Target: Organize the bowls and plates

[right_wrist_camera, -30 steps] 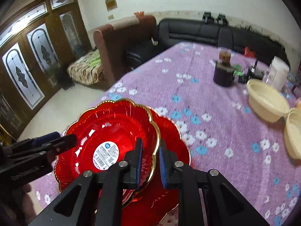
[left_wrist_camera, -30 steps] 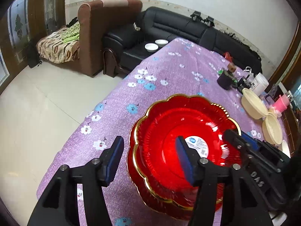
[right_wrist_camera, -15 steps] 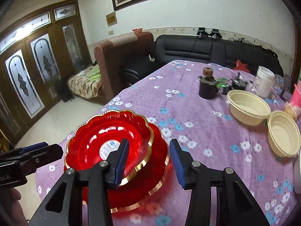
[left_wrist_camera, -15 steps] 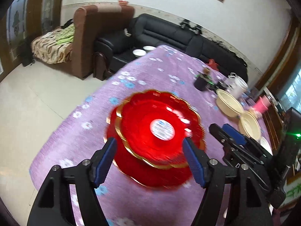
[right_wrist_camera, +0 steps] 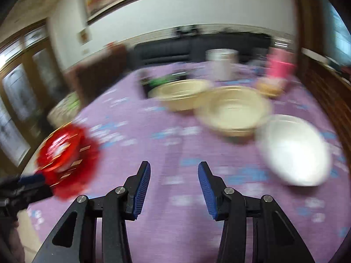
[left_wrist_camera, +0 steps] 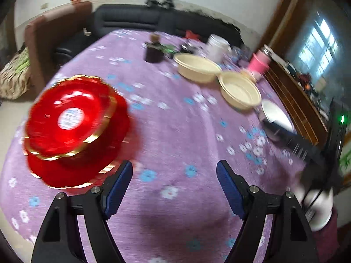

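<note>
Left wrist view: purple floral tablecloth (left_wrist_camera: 175,135), black sofa (left_wrist_camera: 136,19) behind, both claws wide, empty.

**Both grippers spread and holding nothing**

The left gripper (left_wrist_camera: 174,173) hovers over the bench (left_wrist_camera: 175,131), jaws set wide apart, blue pads facing each other across bare cloth. The right gripper (right_wrist_camera: 174,175) hangs over the bench too, jaws parted less widely, nothing between them. Both views are blurred.
</note>
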